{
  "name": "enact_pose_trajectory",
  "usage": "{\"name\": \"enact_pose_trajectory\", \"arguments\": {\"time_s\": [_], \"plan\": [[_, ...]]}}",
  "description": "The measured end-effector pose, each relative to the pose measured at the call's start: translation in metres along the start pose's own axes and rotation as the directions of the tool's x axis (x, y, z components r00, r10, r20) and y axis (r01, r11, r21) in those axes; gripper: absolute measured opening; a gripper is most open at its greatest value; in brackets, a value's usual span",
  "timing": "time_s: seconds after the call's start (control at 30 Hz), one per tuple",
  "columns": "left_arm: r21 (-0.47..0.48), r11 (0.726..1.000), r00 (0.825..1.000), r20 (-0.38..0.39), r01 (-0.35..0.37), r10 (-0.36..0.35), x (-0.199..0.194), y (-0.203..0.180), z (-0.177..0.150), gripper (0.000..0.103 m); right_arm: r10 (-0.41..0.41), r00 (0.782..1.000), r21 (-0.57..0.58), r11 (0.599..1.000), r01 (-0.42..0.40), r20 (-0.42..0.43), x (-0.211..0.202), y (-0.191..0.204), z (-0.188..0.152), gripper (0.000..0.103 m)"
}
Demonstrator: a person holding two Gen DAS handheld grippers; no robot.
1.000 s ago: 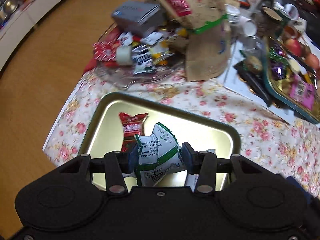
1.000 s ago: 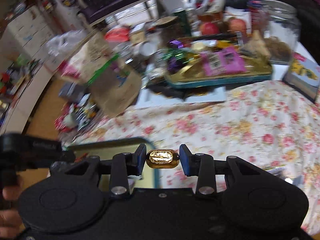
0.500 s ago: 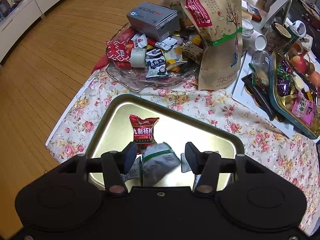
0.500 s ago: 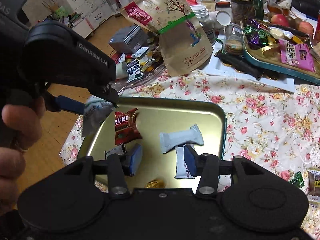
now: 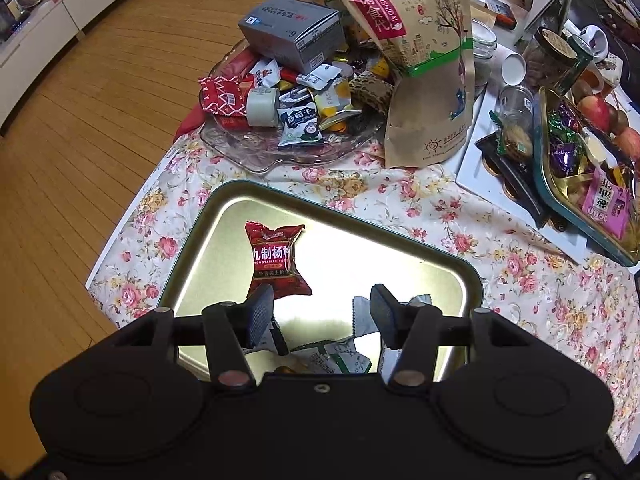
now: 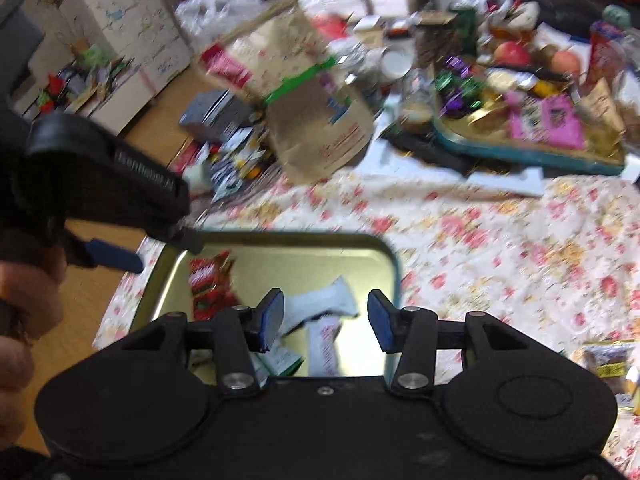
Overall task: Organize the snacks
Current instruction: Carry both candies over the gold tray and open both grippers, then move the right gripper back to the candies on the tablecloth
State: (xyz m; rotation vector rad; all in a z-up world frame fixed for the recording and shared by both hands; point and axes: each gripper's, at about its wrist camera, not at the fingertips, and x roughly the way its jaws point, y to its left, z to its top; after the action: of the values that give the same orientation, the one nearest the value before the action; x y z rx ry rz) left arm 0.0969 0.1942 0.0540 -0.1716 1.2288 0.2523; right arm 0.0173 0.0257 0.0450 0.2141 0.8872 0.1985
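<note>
Snacks: red crinkled snack packet (image 5: 276, 258) lies flat in the shallow gold metal tray with a dark rim (image 5: 224, 216), toward its left side; white wrapped bar (image 6: 320, 307) and green-and-white sachet (image 5: 340, 360) lie nearer the tray's near edge.
Tray: sits on the floral-cloth tabletop (image 5: 500, 248), close to its left edge.
Left gripper (image 5: 320, 312): hovers over the tray's near part, jaws spread wide, nothing between them.
Right gripper (image 6: 325, 316): also above the tray, jaws apart and empty; this view is motion-blurred.
Beyond the tray: clear glass dish (image 5: 256, 156) heaped with small wrapped sweets, a grey cardboard box (image 5: 292, 32) on top.
Beside the dish: tall brown paper pouch with a green band (image 5: 424, 68), standing upright.
Far right: teal-rimmed tray of mixed candies (image 5: 576, 184), apples behind it.
</note>
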Motion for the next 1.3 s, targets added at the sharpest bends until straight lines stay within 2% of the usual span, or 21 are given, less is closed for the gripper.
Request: {"name": "enact_pose_trajectory", "arguments": {"time_s": [0.1,0.27,0.53,0.8,0.97,1.13,1.3], "plan": [[0.030,1.000,1.000,0.012,-0.004,0.004,-0.002,-0.011,-0.003,0.059,-0.057,0.997,-0.038,0.998,0.059,0.045,-0.003,-0.004,0.003,0.049],[0.089,0.996,1.000,0.017,-0.001,0.000,-0.002,-0.032,-0.009,0.059,-0.153,0.980,-0.071,0.984,0.163,0.126,-0.010,-0.023,0.009,0.049],[0.165,0.986,0.999,0.033,0.008,-0.014,-0.006,-0.064,-0.019,0.059,-0.188,0.970,-0.003,0.982,0.191,0.154,-0.022,-0.073,0.018,0.050],[0.269,0.962,0.998,0.033,0.045,-0.055,-0.007,-0.100,-0.036,0.059,-0.243,0.965,0.100,0.967,0.234,0.098,-0.031,-0.130,0.013,0.046],[0.337,0.938,0.996,0.014,0.081,-0.091,-0.007,-0.119,-0.049,0.059,-0.291,0.955,0.206,0.940,0.273,0.062,-0.039,-0.174,0.004,0.039],[0.393,0.914,0.994,-0.022,0.105,-0.104,-0.001,-0.134,-0.063,0.059,-0.310,0.950,0.325,0.896,0.301,-0.026,-0.040,-0.217,-0.006,0.034],[0.447,0.887,0.993,-0.055,0.119,-0.106,0.003,-0.152,-0.076,0.059,-0.301,0.945,0.355,0.876,0.326,-0.126,-0.037,-0.244,-0.022,0.034]]}}
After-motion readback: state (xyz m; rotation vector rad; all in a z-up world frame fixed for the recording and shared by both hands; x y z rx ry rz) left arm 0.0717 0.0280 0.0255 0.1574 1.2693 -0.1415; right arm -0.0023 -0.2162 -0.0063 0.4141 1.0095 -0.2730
